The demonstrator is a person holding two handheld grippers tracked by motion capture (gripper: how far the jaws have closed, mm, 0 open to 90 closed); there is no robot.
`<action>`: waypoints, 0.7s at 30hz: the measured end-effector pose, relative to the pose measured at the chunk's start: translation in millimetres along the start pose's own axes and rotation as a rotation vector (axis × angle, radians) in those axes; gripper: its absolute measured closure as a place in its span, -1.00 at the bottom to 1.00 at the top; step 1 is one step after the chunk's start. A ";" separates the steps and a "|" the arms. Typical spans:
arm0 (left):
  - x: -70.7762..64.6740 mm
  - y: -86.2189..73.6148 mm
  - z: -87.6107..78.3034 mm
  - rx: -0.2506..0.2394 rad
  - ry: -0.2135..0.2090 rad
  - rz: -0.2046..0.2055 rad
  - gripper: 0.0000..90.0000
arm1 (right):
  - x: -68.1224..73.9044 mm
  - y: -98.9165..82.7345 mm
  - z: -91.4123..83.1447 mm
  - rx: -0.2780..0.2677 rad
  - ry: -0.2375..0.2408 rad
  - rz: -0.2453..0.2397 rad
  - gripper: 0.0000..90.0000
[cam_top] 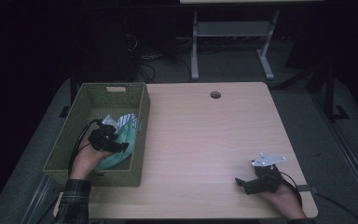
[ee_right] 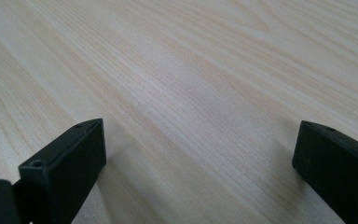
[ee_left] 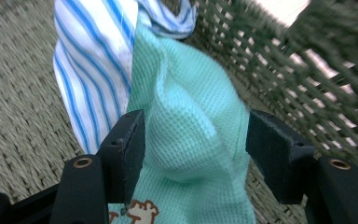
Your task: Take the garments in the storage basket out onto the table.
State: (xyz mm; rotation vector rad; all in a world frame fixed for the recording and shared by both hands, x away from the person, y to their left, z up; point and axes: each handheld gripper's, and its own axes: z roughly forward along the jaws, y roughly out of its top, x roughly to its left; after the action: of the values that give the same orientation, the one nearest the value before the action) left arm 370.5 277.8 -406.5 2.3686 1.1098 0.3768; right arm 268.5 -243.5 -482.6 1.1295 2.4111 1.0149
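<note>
A mint green waffle cloth (ee_left: 191,121) lies bunched in the woven green basket (cam_top: 98,91) at the table's left. My left gripper (ee_left: 196,135) reaches down into the basket (ee_left: 23,116) and is shut on a thick fold of that cloth, which bulges between both pads. A white cloth with blue stripes (ee_left: 93,65) lies just beyond it. From above, the left gripper (cam_top: 114,144) sits over the green cloth (cam_top: 121,158), with the striped cloth (cam_top: 127,119) behind. My right gripper (cam_top: 241,183) rests low on the table near the front right, and its jaws (ee_right: 198,154) are open with nothing between them.
The light wooden table (cam_top: 205,135) has a round cable hole (cam_top: 215,94) near its far edge. A woven basket wall (ee_left: 307,79) rises close to the right of the left gripper. A white desk frame (cam_top: 233,42) stands on the floor beyond the table.
</note>
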 end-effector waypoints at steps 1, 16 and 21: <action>-0.6 0.0 1.1 0.001 0.000 -0.006 -0.18 | 0.1 0.0 0.1 -0.001 0.000 0.001 -0.95; -1.3 -1.2 9.7 0.090 0.025 -0.001 0.07 | 0.2 0.0 0.1 -0.001 0.000 0.002 -0.95; 0.0 -0.9 7.6 0.090 0.016 -0.025 0.43 | 0.2 0.0 0.2 -0.002 0.000 0.002 -0.95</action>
State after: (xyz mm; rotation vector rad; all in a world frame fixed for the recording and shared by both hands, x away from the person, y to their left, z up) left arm 373.3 275.9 -413.3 2.4312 1.1855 0.3442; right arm 268.4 -243.3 -482.8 1.1311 2.4091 1.0167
